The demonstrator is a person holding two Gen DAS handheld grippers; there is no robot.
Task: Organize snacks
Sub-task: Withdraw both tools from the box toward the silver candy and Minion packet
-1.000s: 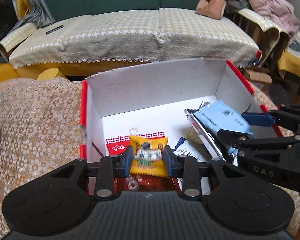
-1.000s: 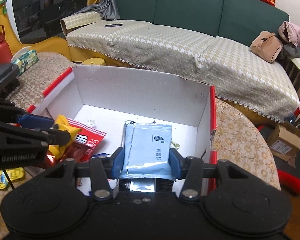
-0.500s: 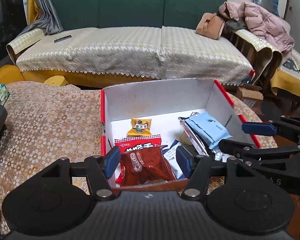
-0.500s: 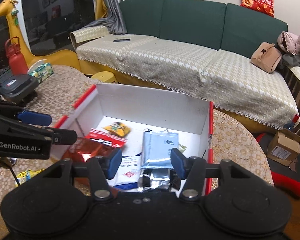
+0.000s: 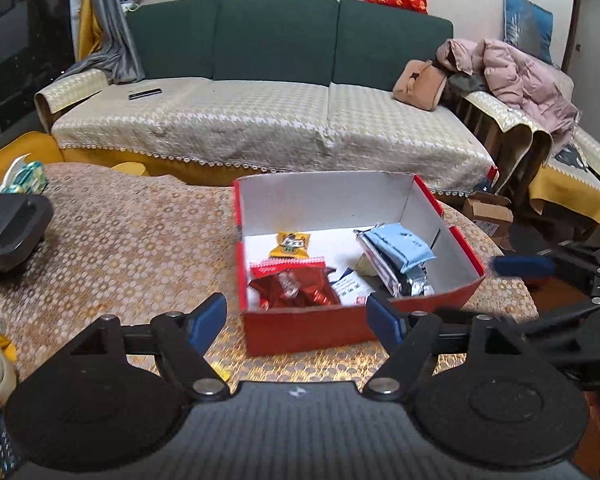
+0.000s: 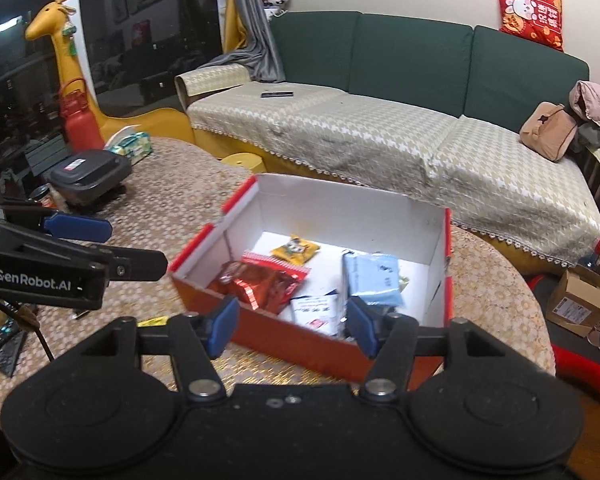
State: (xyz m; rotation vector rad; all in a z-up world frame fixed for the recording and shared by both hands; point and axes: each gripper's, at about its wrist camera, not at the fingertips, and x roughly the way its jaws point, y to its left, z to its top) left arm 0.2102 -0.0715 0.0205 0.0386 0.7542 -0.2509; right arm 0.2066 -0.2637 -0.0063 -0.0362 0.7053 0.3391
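Gold-patterned cloth covers the table (image 5: 132, 240), and nearest the cameras both grippers hang with fingers spread wide, holding nothing: the left gripper (image 5: 296, 320) and right gripper (image 6: 292, 322) sit just short of the red box's (image 5: 312, 332) near wall. Inside lie a red foil packet (image 5: 296, 286), a white sachet (image 6: 314, 310), a pale blue pouch (image 5: 404, 246) and, farther back, a yellow candy packet (image 5: 291, 245). Beyond stands the green sofa (image 5: 280, 40). A low reach could catch the cardboard rim and shove the light box across the cloth.
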